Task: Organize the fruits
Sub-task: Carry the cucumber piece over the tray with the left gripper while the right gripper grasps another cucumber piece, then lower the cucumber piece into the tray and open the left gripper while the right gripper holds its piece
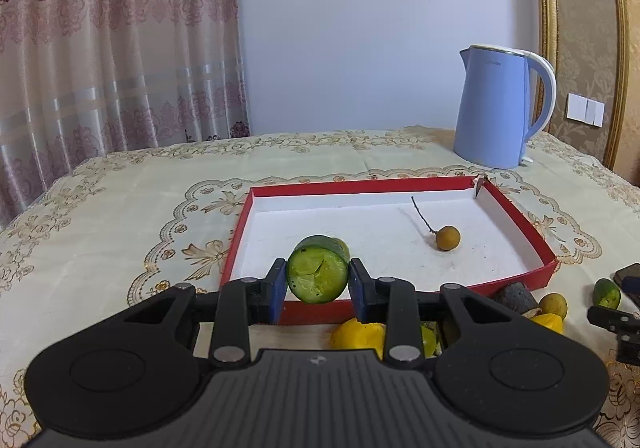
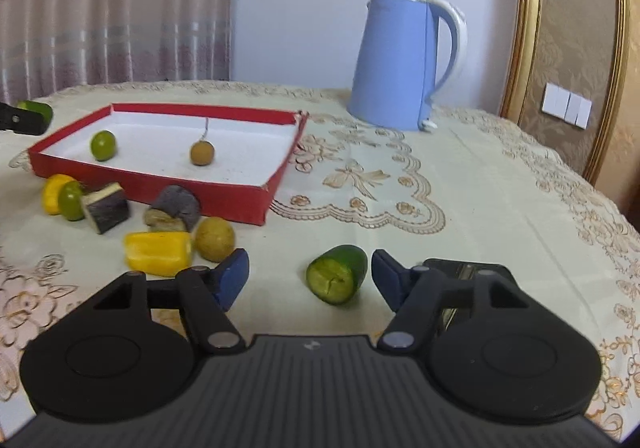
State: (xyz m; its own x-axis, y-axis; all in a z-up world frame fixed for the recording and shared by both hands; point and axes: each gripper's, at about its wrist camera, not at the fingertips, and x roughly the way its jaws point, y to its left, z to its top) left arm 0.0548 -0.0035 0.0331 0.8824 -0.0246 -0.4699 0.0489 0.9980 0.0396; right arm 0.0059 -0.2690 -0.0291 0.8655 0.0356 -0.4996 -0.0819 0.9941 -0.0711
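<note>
Carrying a cucumber chunk [image 1: 318, 275] clenched between its pads, the left claw [image 1: 318, 280] hangs at the near wall of the red tray [image 1: 516, 208], low centre of its view; next it should move inward and release. The right claw [image 2: 310, 280] gapes around a cucumber end piece [image 2: 338, 274] on the table [image 2: 480, 188], untouched, and should close on it.

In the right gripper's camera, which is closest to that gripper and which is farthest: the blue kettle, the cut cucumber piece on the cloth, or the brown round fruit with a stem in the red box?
1. The cucumber piece, between the open fingers of the right gripper.
2. The brown round fruit, ahead to the left, inside the red box.
3. The blue kettle, at the back of the table.
</note>
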